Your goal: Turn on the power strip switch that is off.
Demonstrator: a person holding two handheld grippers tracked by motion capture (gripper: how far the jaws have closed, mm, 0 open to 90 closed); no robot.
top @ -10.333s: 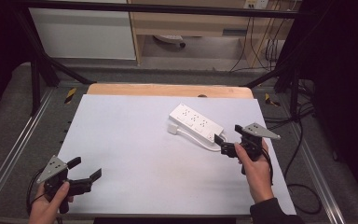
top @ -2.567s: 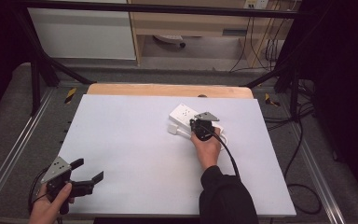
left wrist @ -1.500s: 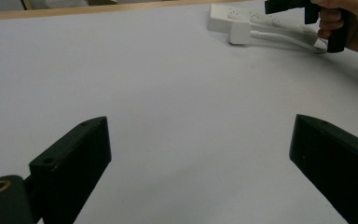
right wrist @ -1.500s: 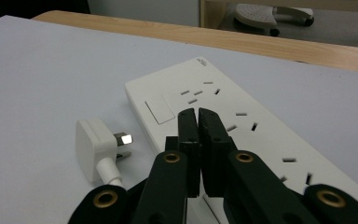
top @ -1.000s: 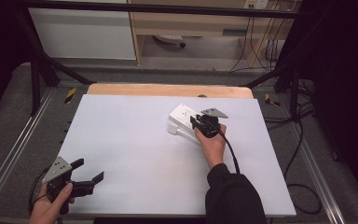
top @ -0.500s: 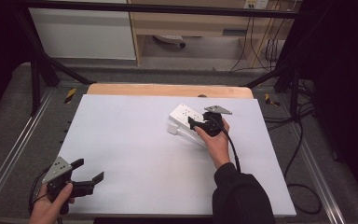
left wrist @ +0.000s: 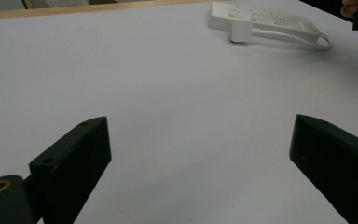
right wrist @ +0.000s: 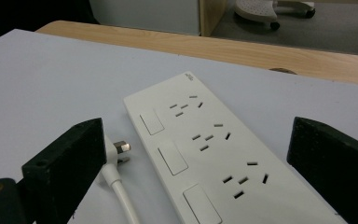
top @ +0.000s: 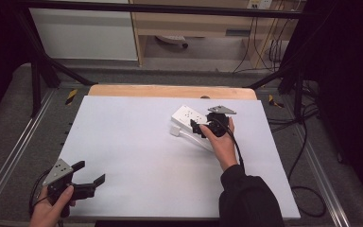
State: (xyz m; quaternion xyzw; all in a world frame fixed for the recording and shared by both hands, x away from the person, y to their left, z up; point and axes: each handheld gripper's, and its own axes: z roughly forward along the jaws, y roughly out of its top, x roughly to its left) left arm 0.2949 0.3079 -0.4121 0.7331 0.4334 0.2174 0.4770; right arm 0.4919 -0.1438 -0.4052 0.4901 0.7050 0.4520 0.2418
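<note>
A white power strip [top: 185,115] with three sockets and switches lies at the back right of the white table top [top: 137,142]. Its plug [right wrist: 117,150] and white cable [right wrist: 123,198] rest beside it. My right gripper [top: 197,128] hovers open over the strip's near end, with the strip [right wrist: 214,154] running between its jaws and untouched by either one. My left gripper [top: 90,171] is open at the front left corner, holding nothing. From there the strip [left wrist: 261,18] and its plug [left wrist: 240,31] lie far ahead across bare table.
A wooden strip [top: 170,91] borders the table's far edge. Metal rails [top: 9,156] run along both sides. Dark cables [top: 307,142] trail on the floor at the right. A chair base [top: 170,40] stands beyond the table.
Since ten seconds ago my right gripper has moved from the strip's right end to over the strip. In the last second it edged slightly right. The left gripper stayed put.
</note>
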